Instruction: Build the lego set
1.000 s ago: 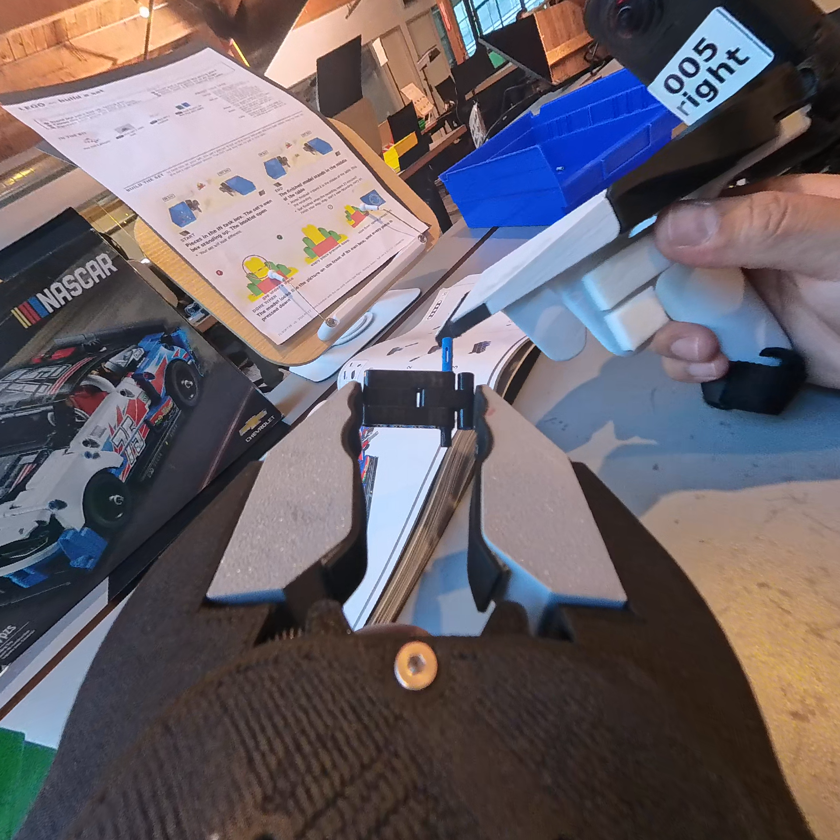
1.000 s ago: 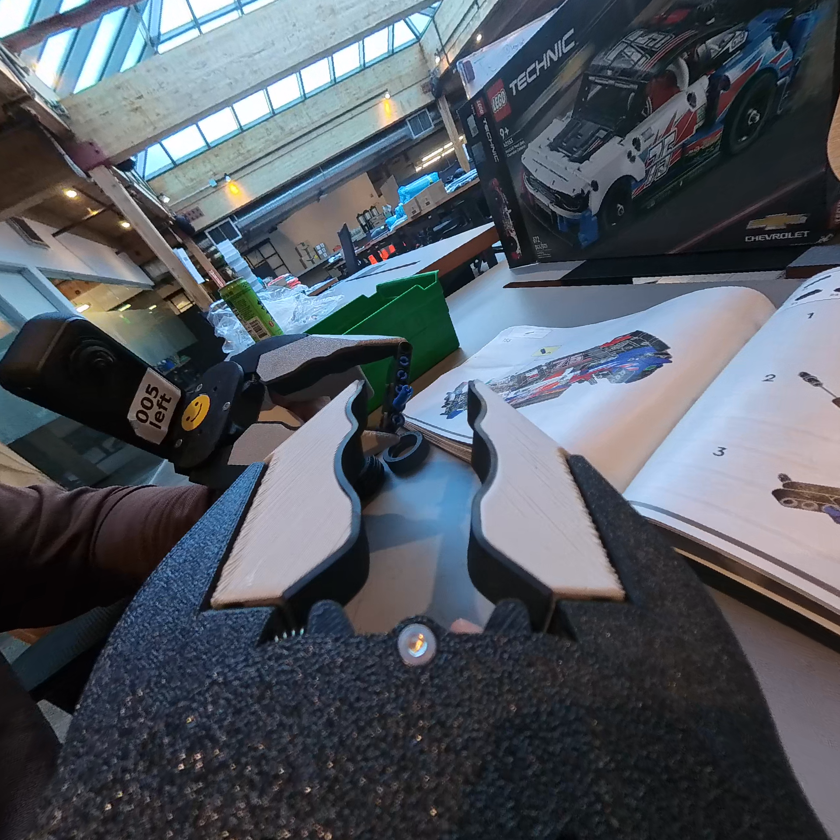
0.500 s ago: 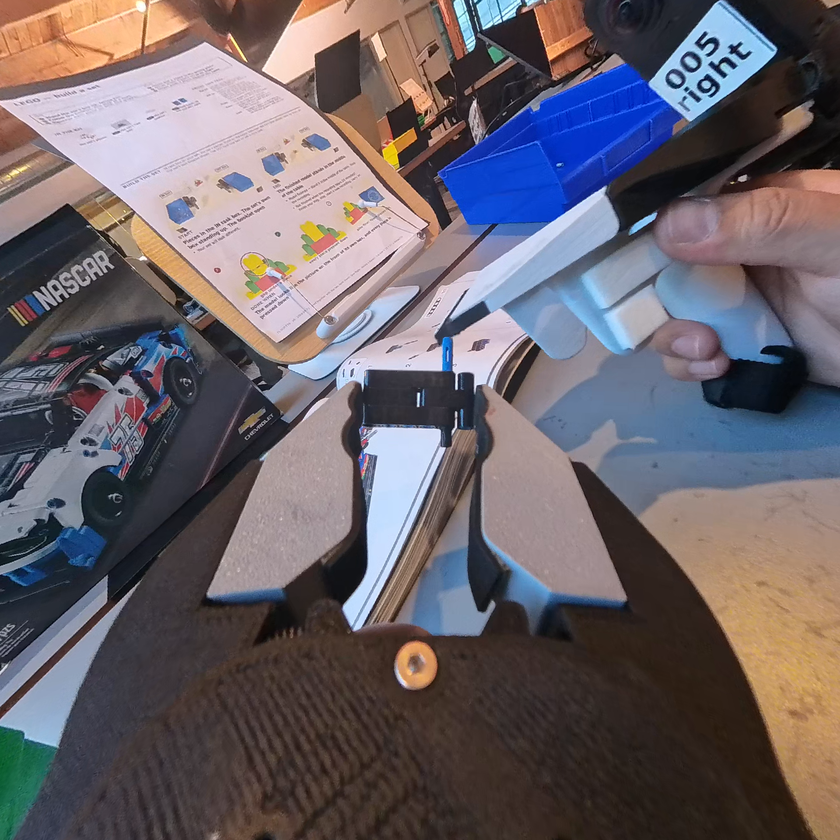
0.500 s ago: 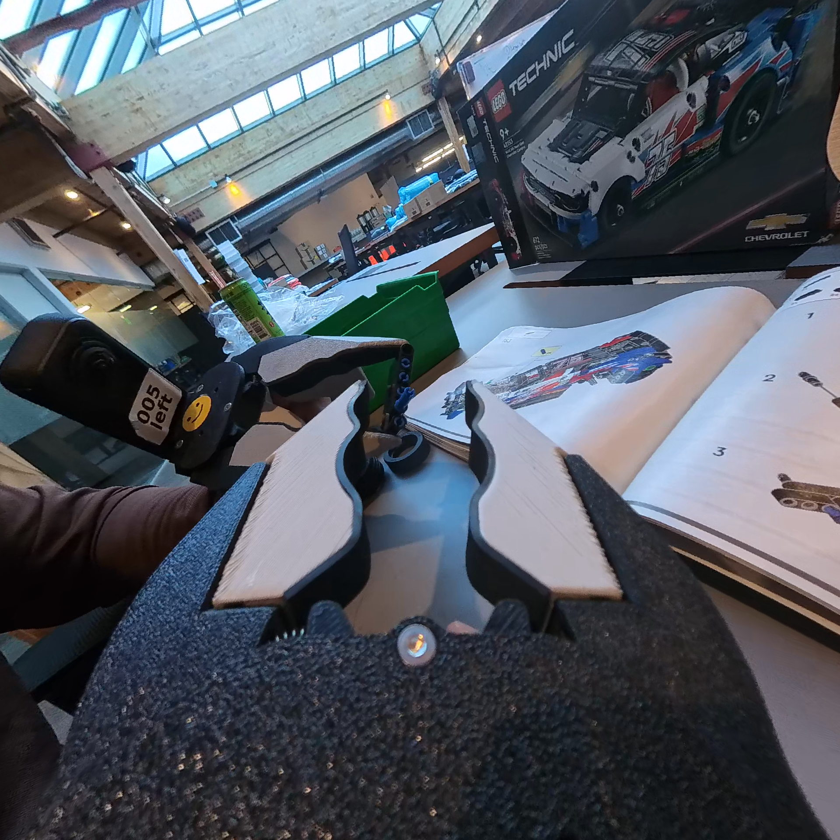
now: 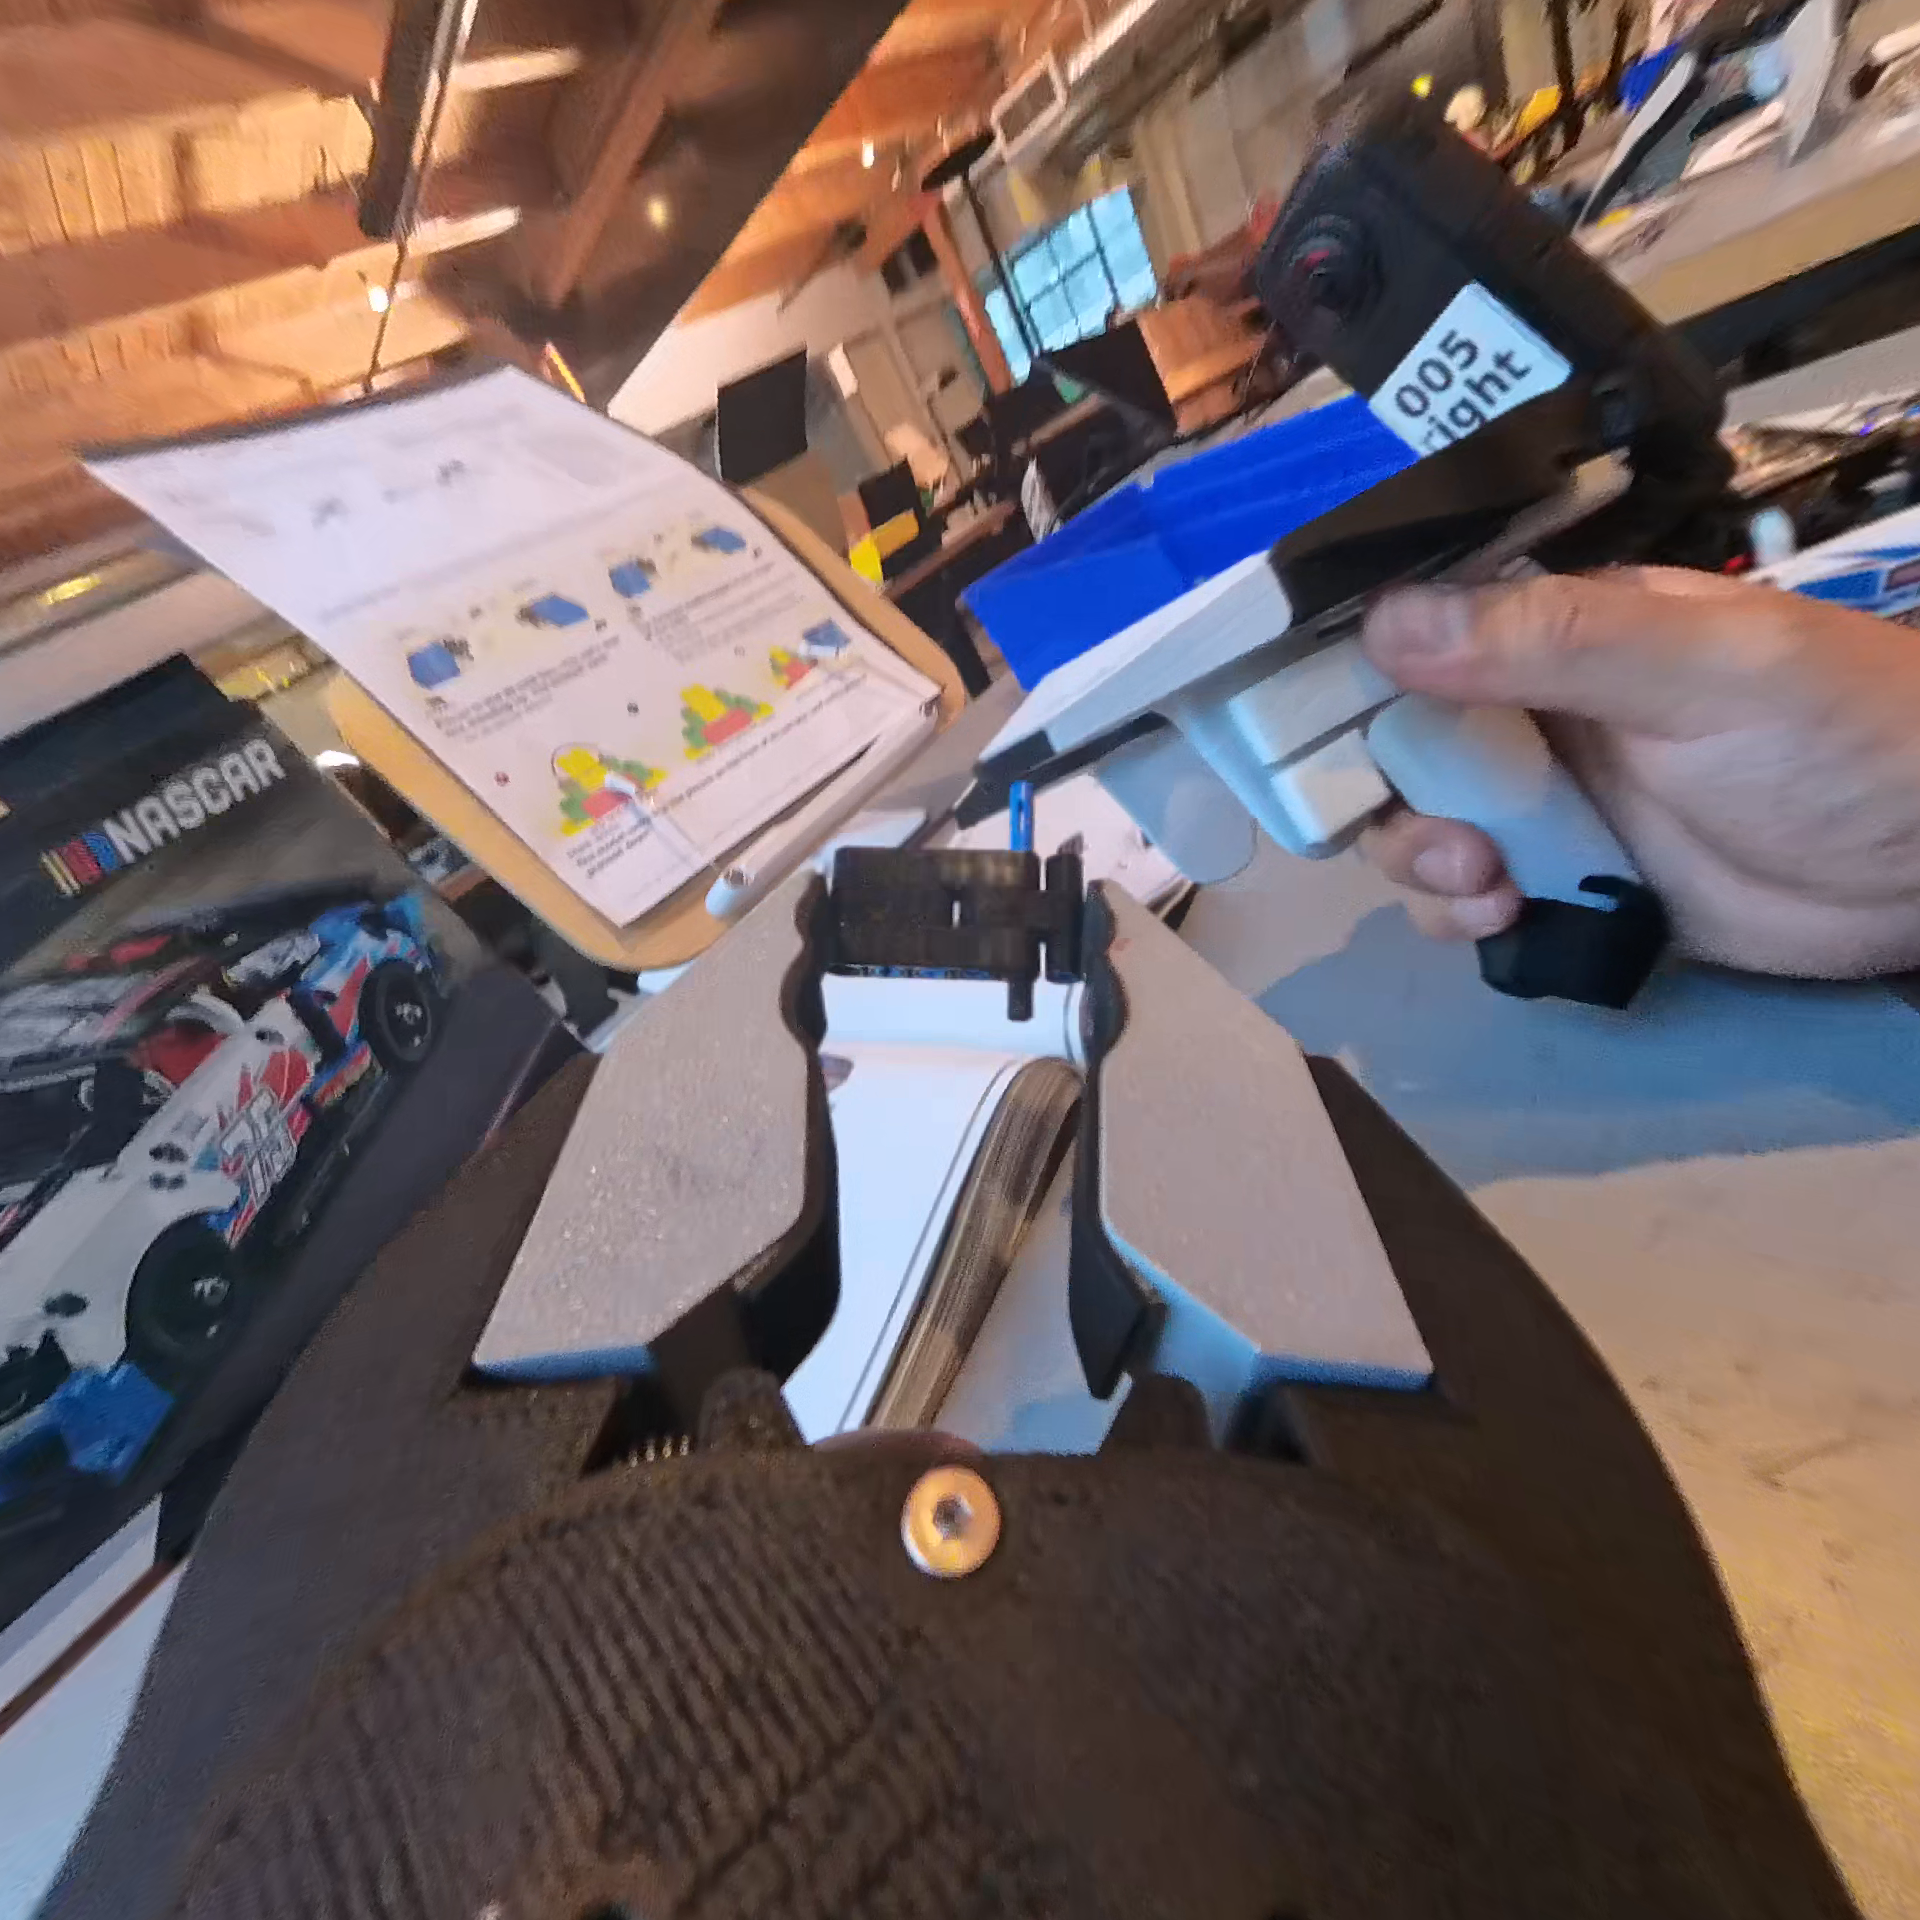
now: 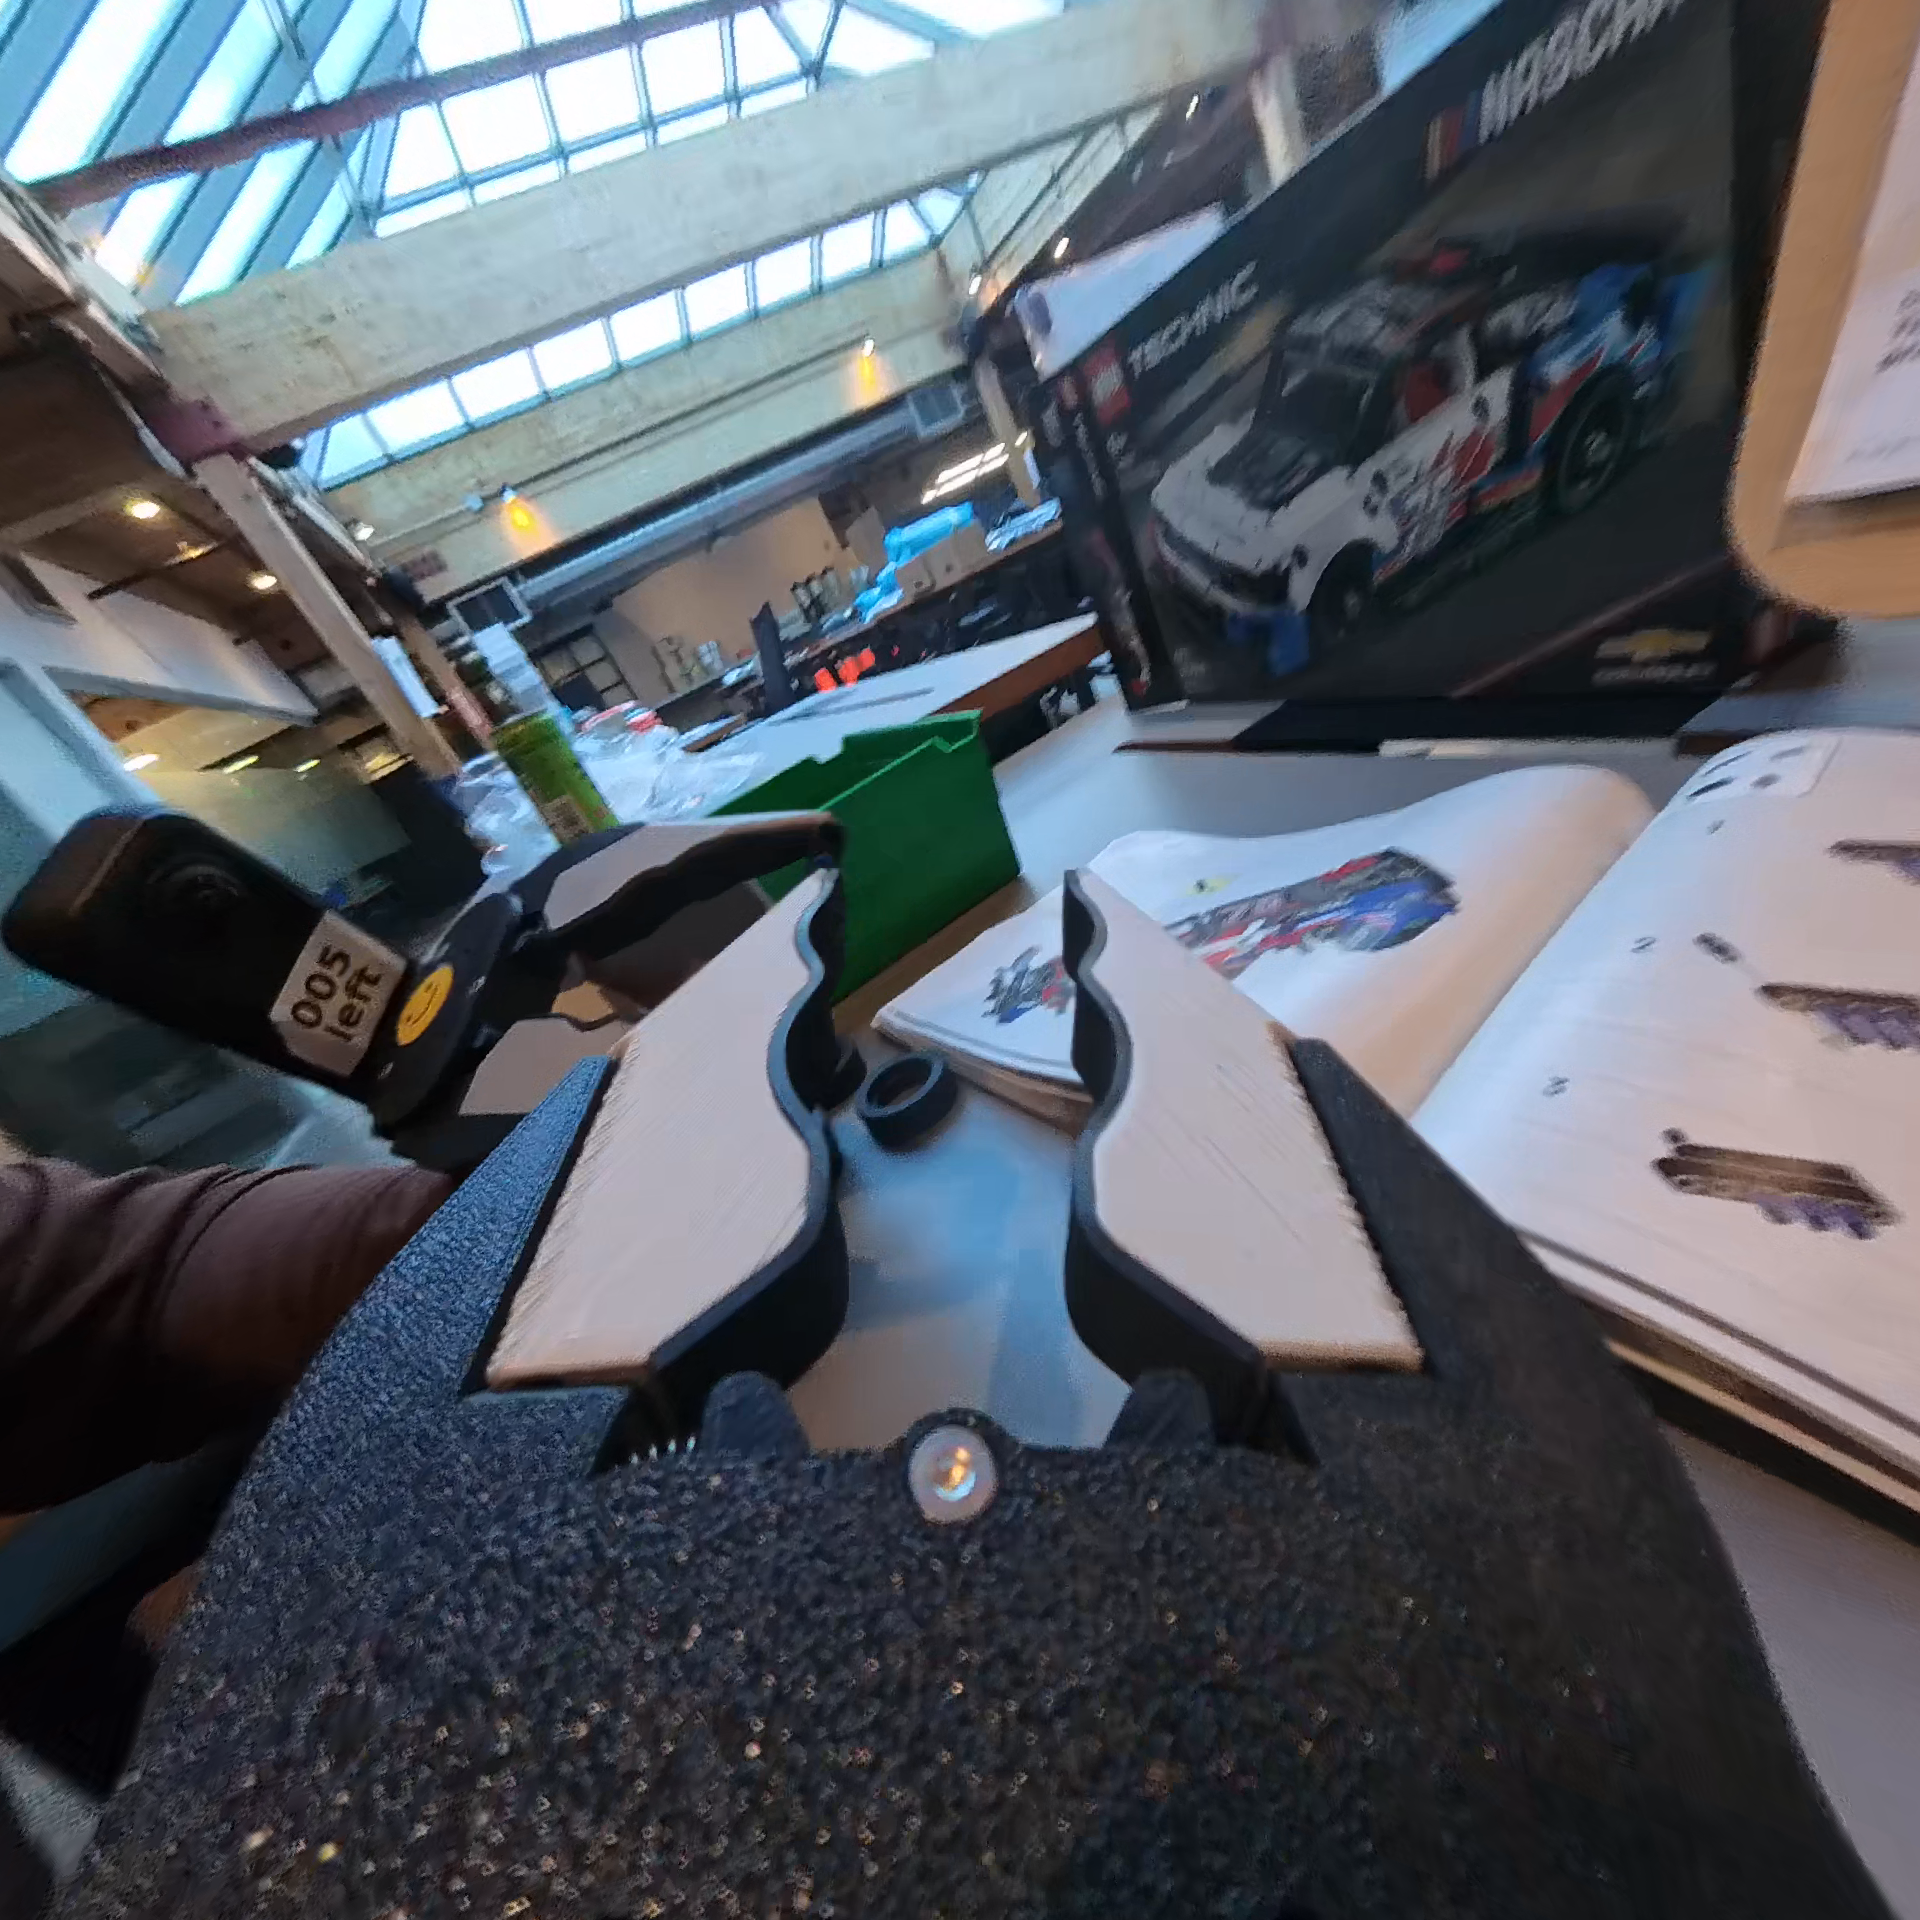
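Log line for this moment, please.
left gripper: shut on black lego assembly | right gripper: open, empty | black ring: on table

An open workshop hall — skylights, timber beams, long worktables, parts bins.

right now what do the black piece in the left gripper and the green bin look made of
Black lego assembly: apparently hard moulded plastic, matt, with crisp edges and a blue pin standing out of it. Green bin: likely rigid plastic, smooth, even colour, thin straight walls.

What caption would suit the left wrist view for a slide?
Left gripper clamps a black Lego assembly with a blue pin above the open instruction booklet, facing the hand-held right gripper.
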`<move>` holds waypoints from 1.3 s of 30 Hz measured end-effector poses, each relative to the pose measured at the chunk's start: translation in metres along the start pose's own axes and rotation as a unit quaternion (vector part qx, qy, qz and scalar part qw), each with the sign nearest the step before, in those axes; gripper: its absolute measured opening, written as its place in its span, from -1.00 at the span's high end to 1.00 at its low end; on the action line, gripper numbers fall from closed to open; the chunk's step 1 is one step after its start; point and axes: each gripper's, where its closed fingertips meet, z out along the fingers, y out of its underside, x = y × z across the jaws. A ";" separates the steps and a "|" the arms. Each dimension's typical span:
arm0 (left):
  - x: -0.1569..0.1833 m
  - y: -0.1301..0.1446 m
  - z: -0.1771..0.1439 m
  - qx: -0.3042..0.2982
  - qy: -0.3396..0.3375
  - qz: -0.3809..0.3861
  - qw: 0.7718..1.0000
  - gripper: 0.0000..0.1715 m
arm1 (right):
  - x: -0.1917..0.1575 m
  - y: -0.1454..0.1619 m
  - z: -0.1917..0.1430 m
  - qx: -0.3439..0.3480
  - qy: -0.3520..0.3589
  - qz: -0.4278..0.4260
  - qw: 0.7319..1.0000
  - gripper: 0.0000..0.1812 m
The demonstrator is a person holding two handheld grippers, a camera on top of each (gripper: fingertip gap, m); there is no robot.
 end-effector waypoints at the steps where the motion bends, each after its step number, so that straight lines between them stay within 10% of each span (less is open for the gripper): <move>1: 0.000 -0.003 -0.001 0.011 -0.001 0.005 1.000 0.46 | 0.002 -0.005 -0.003 0.014 0.010 -0.009 1.000 0.56; 31: -0.011 0.006 0.000 -0.022 -0.042 0.022 0.999 0.45 | -0.001 0.002 -0.001 -0.022 0.029 -0.062 0.997 0.75; 39: -0.012 0.008 0.000 -0.027 -0.045 0.014 0.999 0.46 | -0.029 0.023 0.011 -0.060 -0.061 -0.041 0.995 0.78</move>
